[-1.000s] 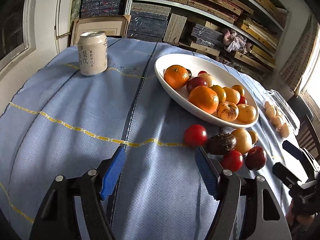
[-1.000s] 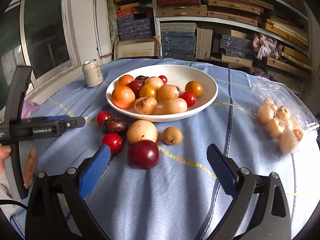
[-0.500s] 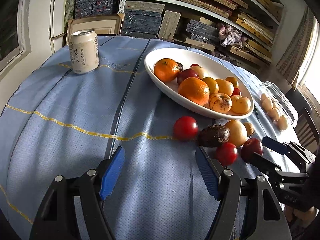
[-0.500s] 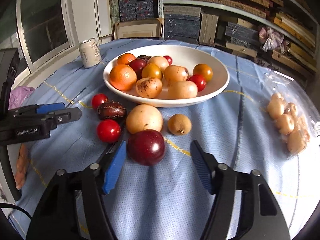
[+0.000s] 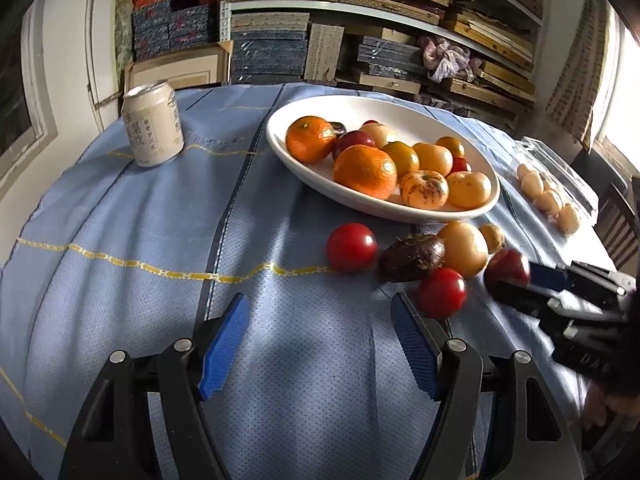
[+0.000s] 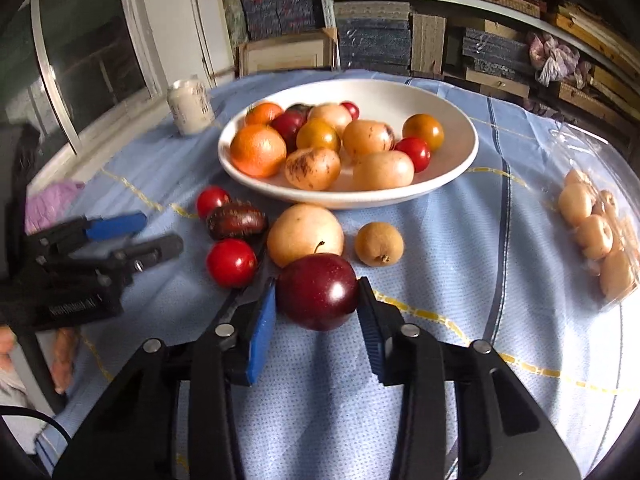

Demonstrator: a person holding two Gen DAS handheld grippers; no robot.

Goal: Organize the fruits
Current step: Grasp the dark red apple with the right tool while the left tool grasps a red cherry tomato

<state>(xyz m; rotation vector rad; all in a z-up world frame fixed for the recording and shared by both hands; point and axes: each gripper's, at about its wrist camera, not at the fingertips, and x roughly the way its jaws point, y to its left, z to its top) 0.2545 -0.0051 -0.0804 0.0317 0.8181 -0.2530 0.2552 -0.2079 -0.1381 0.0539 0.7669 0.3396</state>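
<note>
A white oval bowl [image 6: 452, 168] [image 5: 280, 148] holds several oranges, tomatoes and yellow fruits. Loose fruit lies in front of it on the blue cloth: two red tomatoes [image 6: 231, 262] [image 6: 211, 200], a dark brown fruit [image 6: 236, 222], a yellow pear-like fruit [image 6: 305, 234], a small tan fruit [image 6: 379, 244] and a dark red plum [image 6: 318, 291]. My right gripper [image 6: 316, 300] has its blue pads against both sides of the plum; it also shows in the left wrist view [image 5: 516, 276]. My left gripper [image 5: 320, 332] is open and empty, short of the tomatoes [image 5: 352, 246].
A pale drink can [image 5: 152, 124] [image 6: 191, 107] stands at the far left of the table. A clear plastic pack of small tan fruits [image 6: 596, 224] [image 5: 548, 196] lies at the right. Shelves of stacked boards stand behind the table.
My right gripper has moved forward around the dark red plum and closed on it. My left gripper has shifted slightly closer to the loose fruit and stays open.
</note>
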